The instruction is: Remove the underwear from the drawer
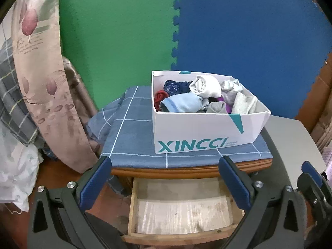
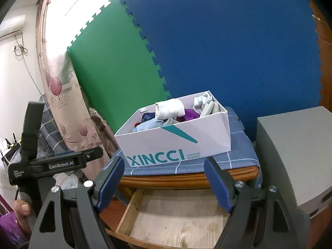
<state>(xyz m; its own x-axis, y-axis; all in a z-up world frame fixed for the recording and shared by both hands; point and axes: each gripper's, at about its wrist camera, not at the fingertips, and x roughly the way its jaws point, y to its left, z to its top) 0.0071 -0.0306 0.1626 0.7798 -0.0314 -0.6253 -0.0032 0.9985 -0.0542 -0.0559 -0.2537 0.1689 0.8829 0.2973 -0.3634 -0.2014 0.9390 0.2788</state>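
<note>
The wooden drawer (image 1: 182,209) of the small cabinet is pulled out and its bare floor shows; no cloth is seen in it. It also shows in the right wrist view (image 2: 176,222). A white XINCCI shoe box (image 1: 199,132) on the cabinet top holds several rolled underwear pieces (image 1: 205,86); the box (image 2: 176,143) and rolls (image 2: 169,109) also show in the right wrist view. My left gripper (image 1: 166,164) is open and empty above the drawer front. My right gripper (image 2: 164,164) is open and empty beside it.
A blue checked cloth (image 1: 132,137) covers the cabinet top. A floral curtain (image 1: 41,83) hangs at the left. A grey cabinet (image 2: 290,155) stands at the right. Green and blue foam mats (image 1: 238,31) line the back wall.
</note>
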